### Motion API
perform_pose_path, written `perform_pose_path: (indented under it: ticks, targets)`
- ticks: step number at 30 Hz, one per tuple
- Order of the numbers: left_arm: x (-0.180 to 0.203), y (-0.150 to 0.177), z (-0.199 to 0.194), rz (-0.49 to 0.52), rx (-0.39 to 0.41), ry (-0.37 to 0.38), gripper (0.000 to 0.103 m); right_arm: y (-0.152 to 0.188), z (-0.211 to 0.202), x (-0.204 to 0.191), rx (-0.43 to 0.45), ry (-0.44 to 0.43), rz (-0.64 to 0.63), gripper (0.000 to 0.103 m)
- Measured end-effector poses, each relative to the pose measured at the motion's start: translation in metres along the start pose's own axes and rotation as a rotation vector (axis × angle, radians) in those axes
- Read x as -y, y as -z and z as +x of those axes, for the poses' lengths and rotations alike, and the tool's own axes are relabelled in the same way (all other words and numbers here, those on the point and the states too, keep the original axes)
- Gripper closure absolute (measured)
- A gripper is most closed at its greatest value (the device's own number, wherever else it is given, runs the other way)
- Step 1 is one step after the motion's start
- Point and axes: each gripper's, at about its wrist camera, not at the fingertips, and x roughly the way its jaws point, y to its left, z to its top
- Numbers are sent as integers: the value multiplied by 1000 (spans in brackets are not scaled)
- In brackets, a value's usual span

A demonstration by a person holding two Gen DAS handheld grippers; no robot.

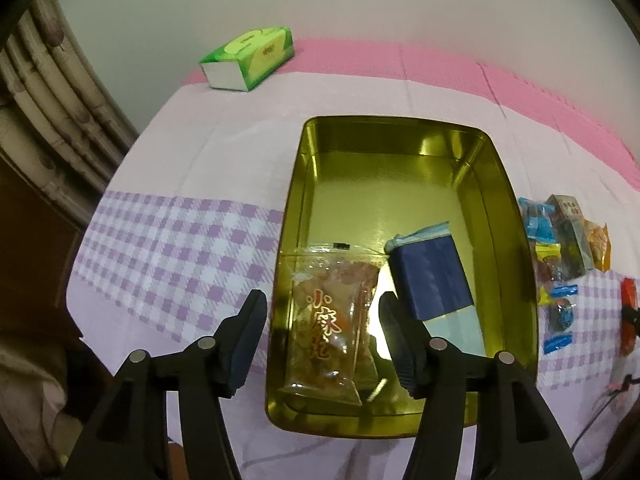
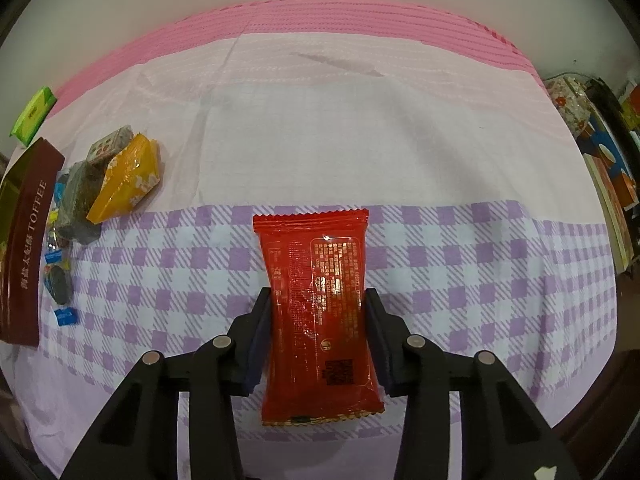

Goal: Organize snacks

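The left tongs (image 1: 320,334) hang open above the gold tin (image 1: 516,216), their pads clear of the clear snack bag (image 1: 334,320) lying inside beside a blue box (image 1: 430,272). The right tongs (image 2: 316,340) sit around a red packet (image 2: 320,312) on the checked surface (image 2: 460,264), pads against its edges. Loose sweets (image 2: 108,184) lie just beside the tin

The left gripper (image 1: 320,332) hangs with jaws apart above a clear snack bag (image 1: 332,320) and blue box (image 1: 432,276) inside a gold tin (image 1: 516,248).
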Motion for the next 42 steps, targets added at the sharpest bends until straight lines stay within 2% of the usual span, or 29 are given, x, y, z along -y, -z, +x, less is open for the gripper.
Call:
perform_pose_path:
  ticks: [6, 12, 21, 27, 33, 35, 42]
  targets:
    - [-1, 4, -8, 30, 60, -45, 44, -2, -21, -13, 37, -5, -24, 63]
    - [-8, 6, -8, 28, 49, -39, 44, -10, -41, -45, 77, -54, -83, 63]
    - [-21, 13, -9, -15, 30, -37, 44, -10, -77, -117, 107, -218, -218, 63]
    - [-33, 22, -14, -56, 25, -33, 44, -11, -94, -168, 98, -318, -306, 63]
    - [-46, 32, -23, -103, 62, -15, 44, -1, -97, -209, 79, -372, -375, 63]
    - [-49, 34, -24, -107, 70, -17, 44, -8, -90, -229, 64, -384, -385, 63]
    - [-52, 42, -20, -113, 41, -10, 44, -13, -68, -274, 16, -397, -414, 63]
